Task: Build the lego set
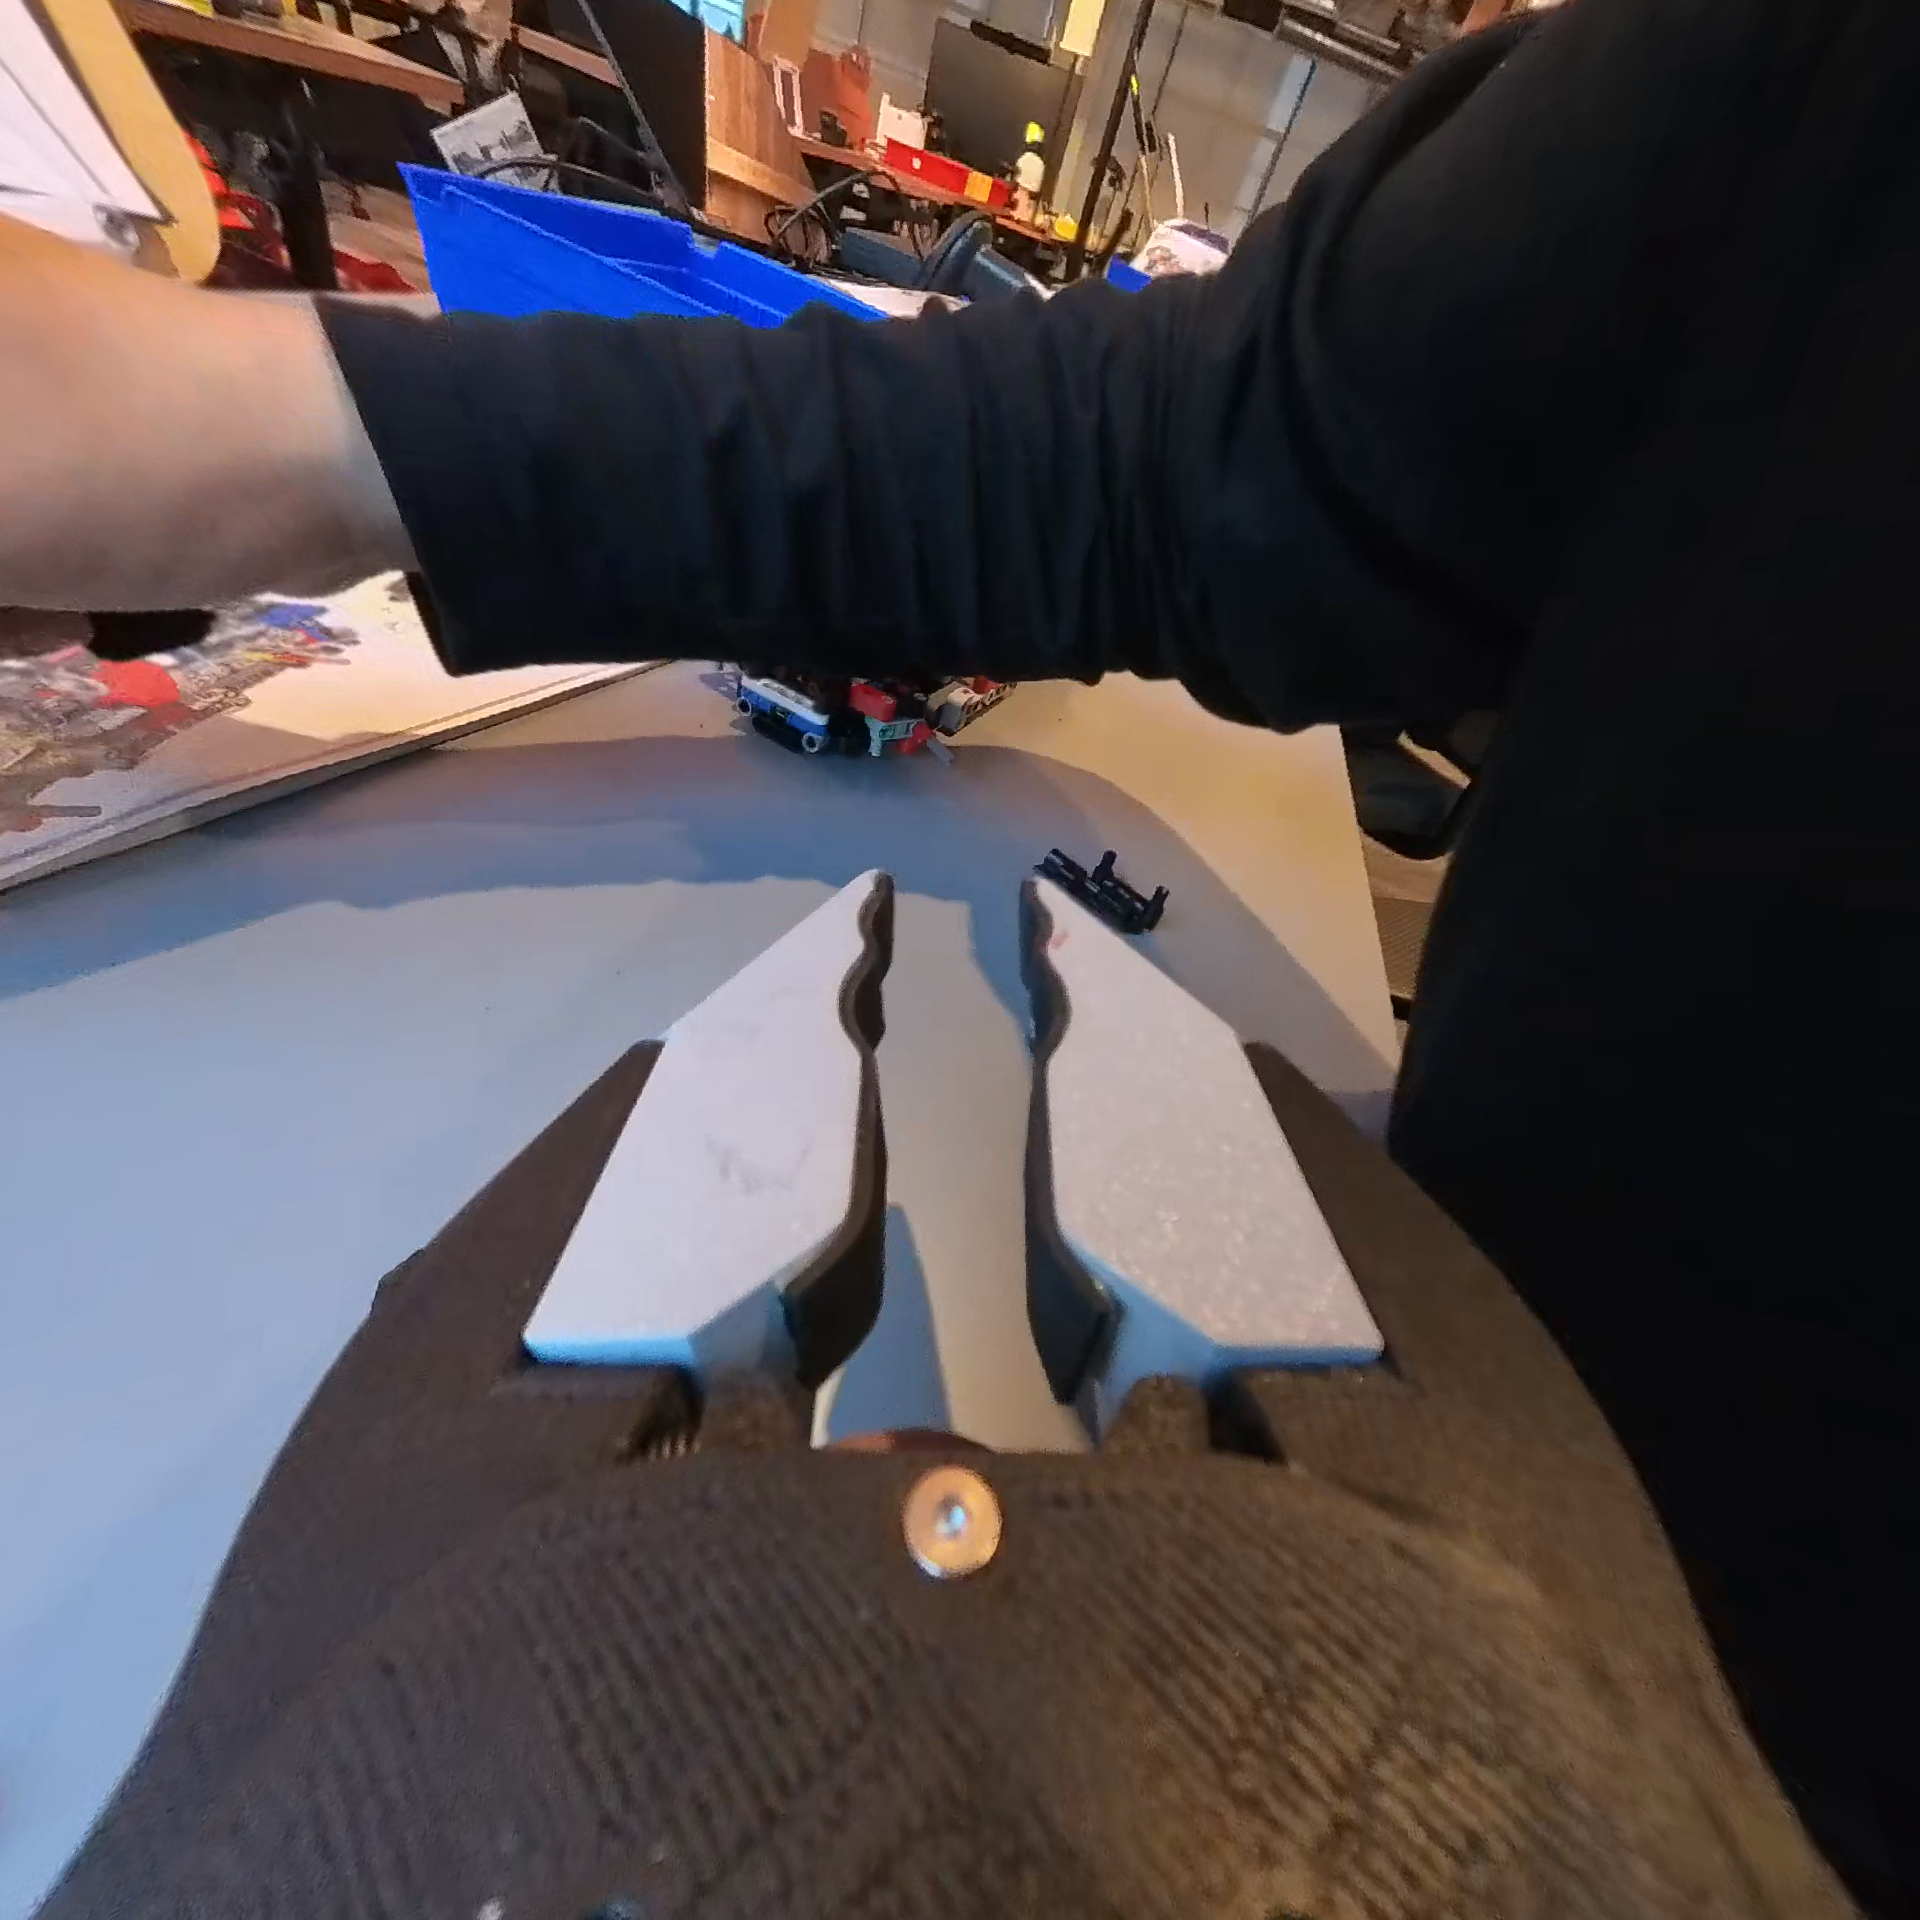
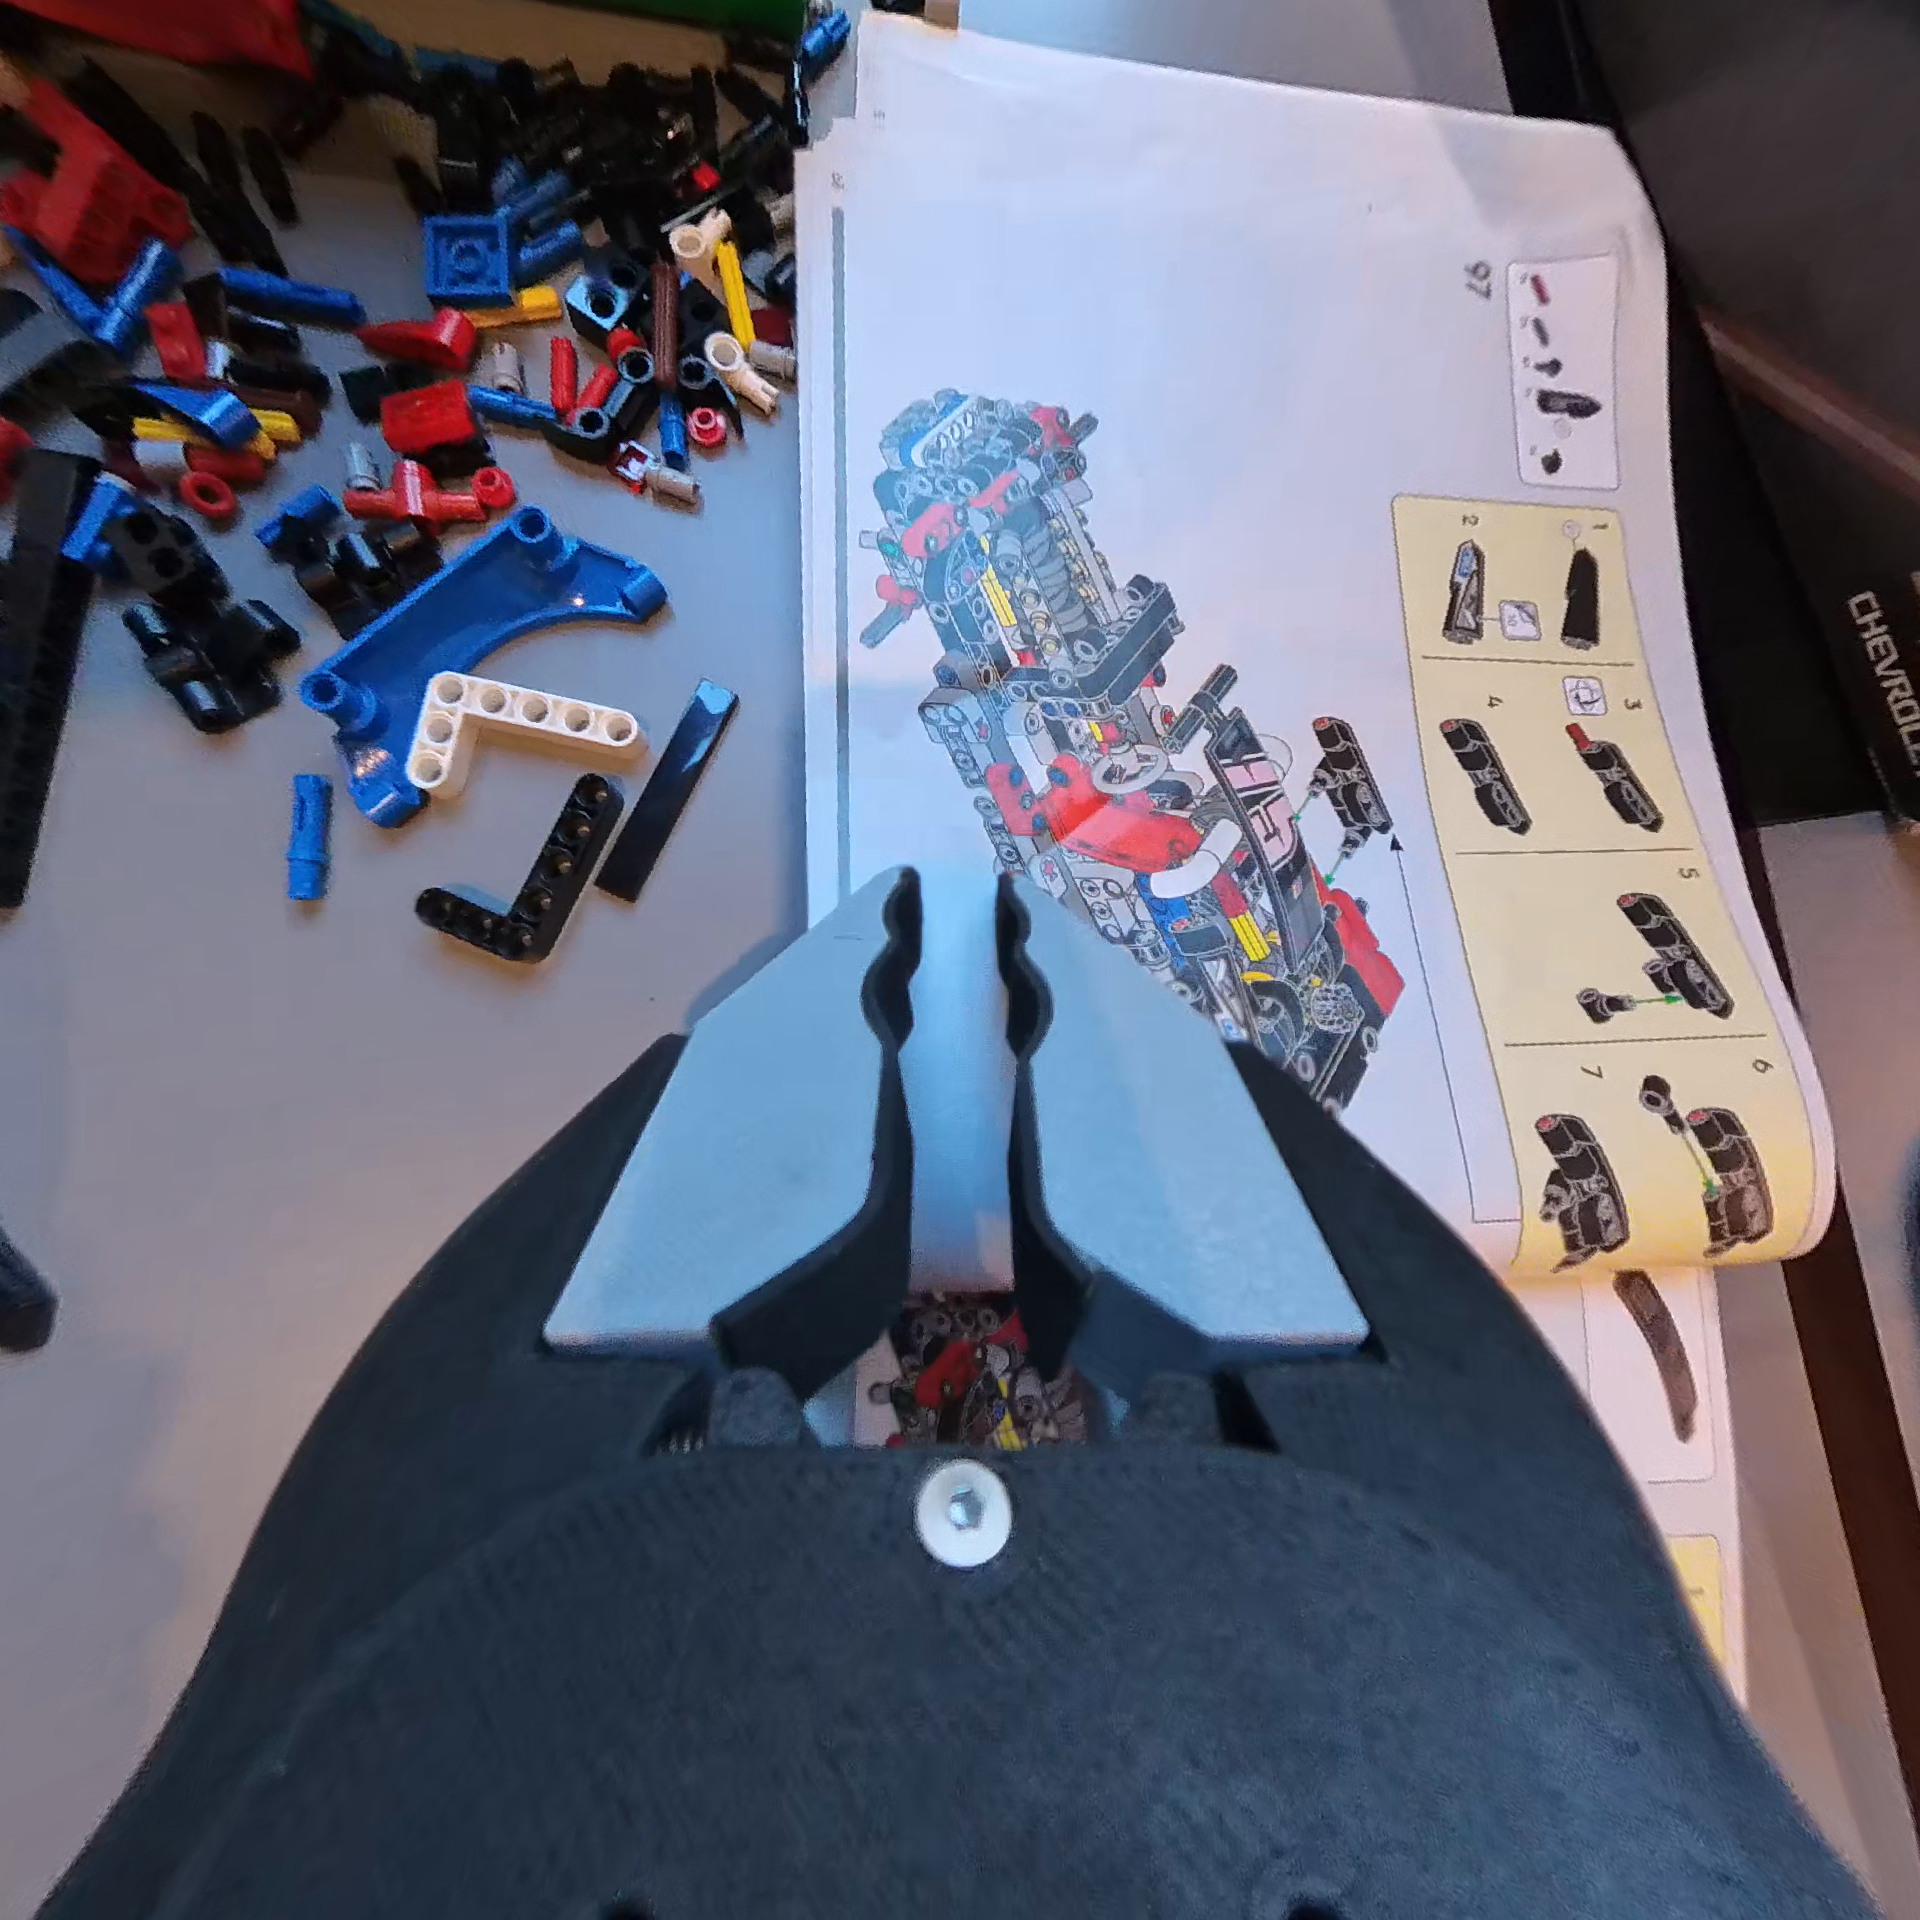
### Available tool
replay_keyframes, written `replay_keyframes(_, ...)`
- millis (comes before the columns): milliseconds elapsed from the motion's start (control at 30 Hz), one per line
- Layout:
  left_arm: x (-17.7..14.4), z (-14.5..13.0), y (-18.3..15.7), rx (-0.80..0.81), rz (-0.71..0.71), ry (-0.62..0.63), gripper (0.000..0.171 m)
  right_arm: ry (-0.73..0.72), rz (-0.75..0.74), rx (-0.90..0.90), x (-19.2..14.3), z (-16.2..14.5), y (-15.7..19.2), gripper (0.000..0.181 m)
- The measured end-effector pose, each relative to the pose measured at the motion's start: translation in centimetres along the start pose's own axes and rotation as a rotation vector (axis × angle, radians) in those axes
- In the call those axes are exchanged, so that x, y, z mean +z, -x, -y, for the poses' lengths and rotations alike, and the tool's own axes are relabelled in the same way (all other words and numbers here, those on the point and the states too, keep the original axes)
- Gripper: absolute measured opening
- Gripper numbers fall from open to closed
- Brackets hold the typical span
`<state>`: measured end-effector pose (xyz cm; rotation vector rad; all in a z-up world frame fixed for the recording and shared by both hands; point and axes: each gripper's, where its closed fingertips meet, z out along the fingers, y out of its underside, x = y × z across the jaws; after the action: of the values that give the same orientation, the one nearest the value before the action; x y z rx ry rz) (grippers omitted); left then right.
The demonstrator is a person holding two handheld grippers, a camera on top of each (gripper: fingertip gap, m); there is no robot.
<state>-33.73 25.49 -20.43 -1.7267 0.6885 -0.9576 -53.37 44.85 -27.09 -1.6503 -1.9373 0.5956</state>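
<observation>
We find the right gripper [image 2: 958, 894] empty, its fingers parted by a narrow gap and hovering over the lower part of the open instruction booklet [image 2: 1195, 343], with printed paper showing between and behind them. Left of these fingers, well apart from the tips, lies the pile of loose pieces [image 2: 416, 343] on the grey worktop [image 2: 208, 1091]; nearest are a black L-shaped beam [image 2: 525, 883] and a dark flat tile [image 2: 670, 790], then a white L-shaped beam [image 2: 520, 722] resting against a blue curved panel [image 2: 457, 644]. We judge the chief risk here to be a wrong pick: many pieces touch or overlap, so fingers closing in the pile could catch a neighbour or scatter small pins. The narrow opening may also be too small for the wider parts. The left gripper [image 1: 956, 899] is likewise empty, fingers slightly apart, low over bare worktop. Just beyond its right finger lies a small black assembly [image 1: 1103, 888]; farther ahead sits the partly built model [image 1: 862, 712], half hidden under the person's black sleeve [image 1: 883, 499], which crosses the view. We note that this arm passes close above the model and could knock it, and it blocks the left camera's sight of the build.
</observation>
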Motion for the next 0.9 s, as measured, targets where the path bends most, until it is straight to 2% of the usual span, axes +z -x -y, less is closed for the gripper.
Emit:
replay_keyframes(133,0.1,-0.1,-0.4,0.012,-0.008,0.004,0.021,0.01,-0.042,-0.004,-2.3,0.2,0.6,0.02)
replay_keyframes(200,0.1,-0.1,-0.4,-0.002,-0.015,0.004,0.021,0.002,-0.053,0.064,-4.1,-0.2,1.6,0.025)
replay_keyframes(400,-0.1,0.4,-1.9,-0.016,-0.081,-0.024,0.023,-0.02,-0.014,0.293,-8.5,-4.9,8.6,0.031)
replay_keyframes(500,0.2,-0.1,-4.4,-0.035,-0.188,-0.024,0.024,0.014,0.006,0.313,-8.4,-7.2,12.4,0.034)
replay_keyframes(633,0.9,-1.3,-6.3,0.055,-0.223,0.04,0.024,-0.006,0.054,0.314,-7.5,-7.5,15.8,0.034)
replay_keyframes(767,0.9,-1.2,-6.2,0.074,-0.209,0.03,0.024,-0.022,0.063,0.303,-6.2,-6.8,17.0,0.033)
replay_keyframes(900,1.0,-1.2,-6.0,0.066,-0.2,0.03,0.023,-0.004,0.022,0.24,-5.5,-6.3,16.5,0.03)
